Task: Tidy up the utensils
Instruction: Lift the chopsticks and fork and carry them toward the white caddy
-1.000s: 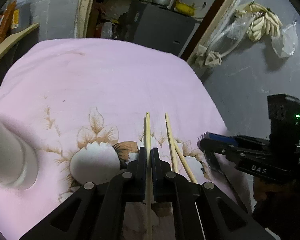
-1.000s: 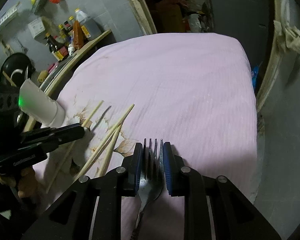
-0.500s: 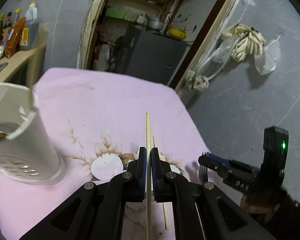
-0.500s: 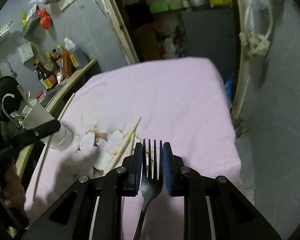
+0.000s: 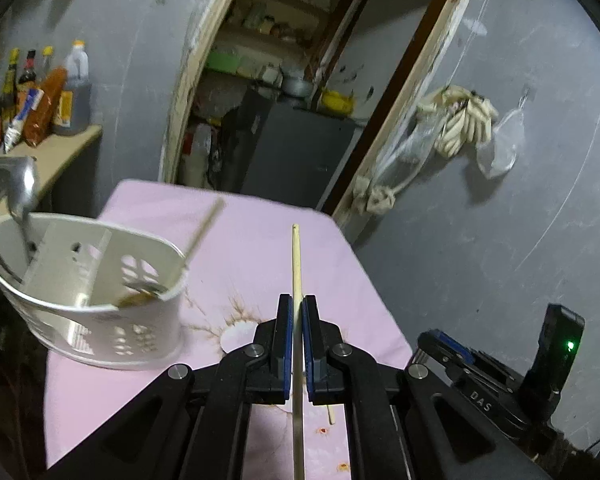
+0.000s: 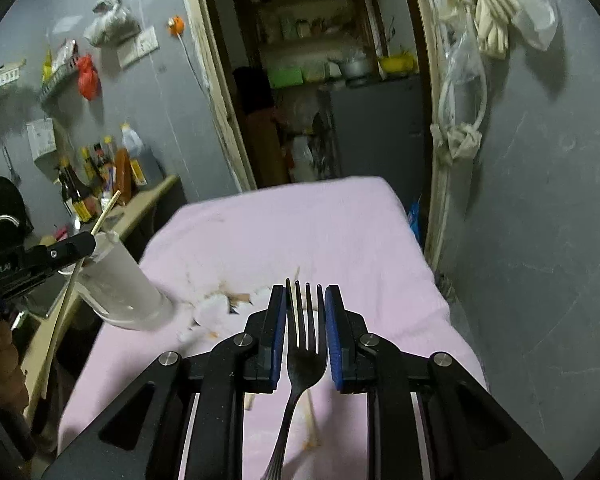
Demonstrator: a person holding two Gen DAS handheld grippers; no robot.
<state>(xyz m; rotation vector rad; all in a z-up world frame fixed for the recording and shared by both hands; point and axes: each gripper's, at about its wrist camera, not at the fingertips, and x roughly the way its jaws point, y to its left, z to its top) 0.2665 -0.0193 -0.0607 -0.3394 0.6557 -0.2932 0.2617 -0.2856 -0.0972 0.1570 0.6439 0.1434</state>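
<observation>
My left gripper (image 5: 297, 312) is shut on a wooden chopstick (image 5: 296, 264) that sticks out ahead, above the pink floral cloth (image 5: 260, 248). To its left stands the white perforated utensil holder (image 5: 100, 312), with a chopstick (image 5: 204, 228) and a metal spoon (image 5: 22, 188) leaning in it. My right gripper (image 6: 302, 304) is shut on a metal fork (image 6: 305, 344), tines pointing forward, raised over the cloth (image 6: 320, 232). In the right wrist view the left gripper (image 6: 40, 258) with its chopstick (image 6: 104, 212) hovers by the holder (image 6: 120, 292). Loose chopsticks (image 6: 310, 412) lie on the cloth under the fork.
A counter (image 5: 52, 152) with sauce bottles (image 5: 32, 96) runs along the left of the table. Behind the table is a doorway (image 5: 284, 80) with a dark cabinet (image 5: 296, 152). A grey wall (image 5: 500, 220) is close on the right, with bags (image 5: 460, 120) hanging.
Both grippers have risen and tilted up, each keeping its utensil. The holder has come fully into view on the left; the chopsticks on the cloth now lie beneath the grippers.
</observation>
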